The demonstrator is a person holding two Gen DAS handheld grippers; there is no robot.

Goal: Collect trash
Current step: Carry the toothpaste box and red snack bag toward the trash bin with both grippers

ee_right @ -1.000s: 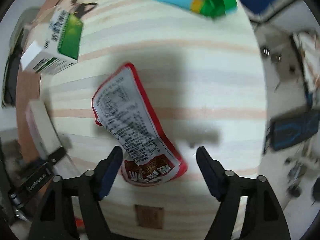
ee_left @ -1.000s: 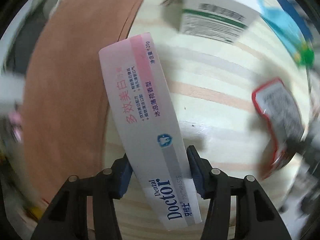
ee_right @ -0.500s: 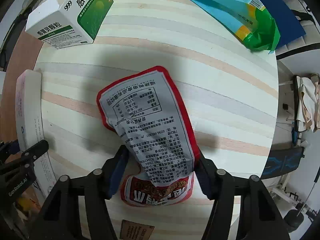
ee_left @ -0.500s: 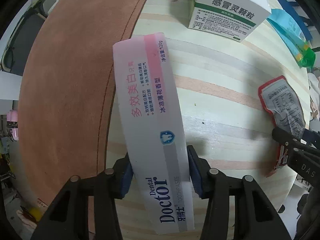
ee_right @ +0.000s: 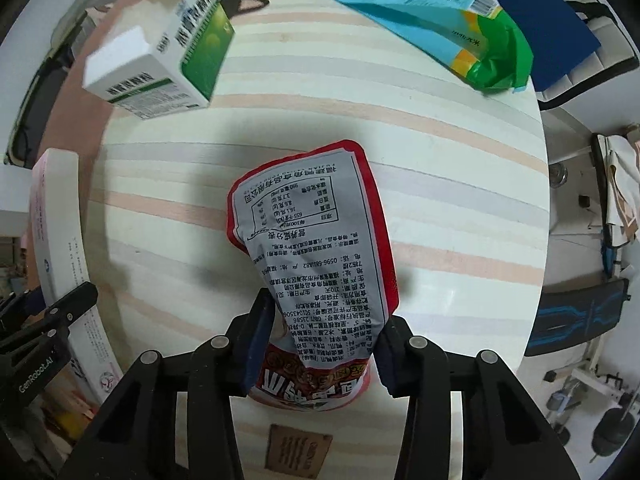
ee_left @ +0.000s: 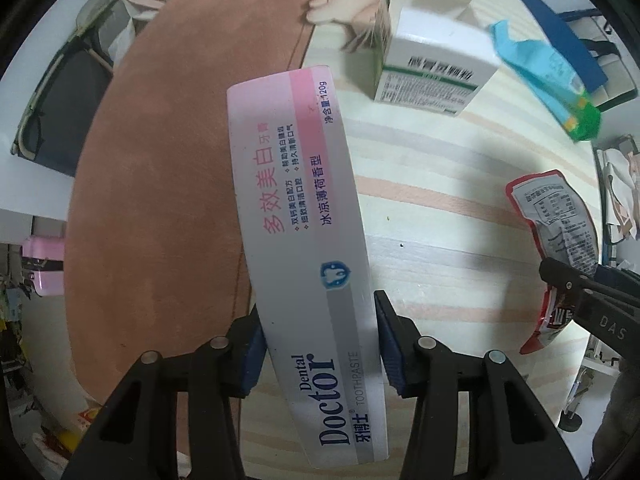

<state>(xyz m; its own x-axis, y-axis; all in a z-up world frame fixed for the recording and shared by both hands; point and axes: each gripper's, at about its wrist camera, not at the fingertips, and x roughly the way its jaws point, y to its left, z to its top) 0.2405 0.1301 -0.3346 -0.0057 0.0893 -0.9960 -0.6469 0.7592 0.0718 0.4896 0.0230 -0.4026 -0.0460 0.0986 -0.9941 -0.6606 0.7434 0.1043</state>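
My left gripper (ee_left: pixel 318 338) is shut on a white and pink toothpaste box (ee_left: pixel 304 216) and holds it above the striped table (ee_left: pixel 440 208). My right gripper (ee_right: pixel 322 332) is shut on a red and grey snack packet (ee_right: pixel 316 248), lifted off the table (ee_right: pixel 440 184). The packet (ee_left: pixel 556 232) and the right gripper show at the right edge of the left wrist view. The toothpaste box (ee_right: pixel 60 240) shows at the left of the right wrist view. A green and white medicine box (ee_right: pixel 160 60) and a blue and green wrapper (ee_right: pixel 448 20) lie on the far side of the table.
A brown mat (ee_left: pixel 160 184) covers the table's left part. The medicine box (ee_left: pixel 432 68) and the blue wrapper (ee_left: pixel 548 76) also show in the left wrist view. A dark blue sheet (ee_right: pixel 536 8) lies beyond the wrapper. Floor clutter lies beyond the table's right edge.
My right gripper has closed on the snack packet and raised it off the table. My left gripper keeps hold of the toothpaste box and has lifted it higher.
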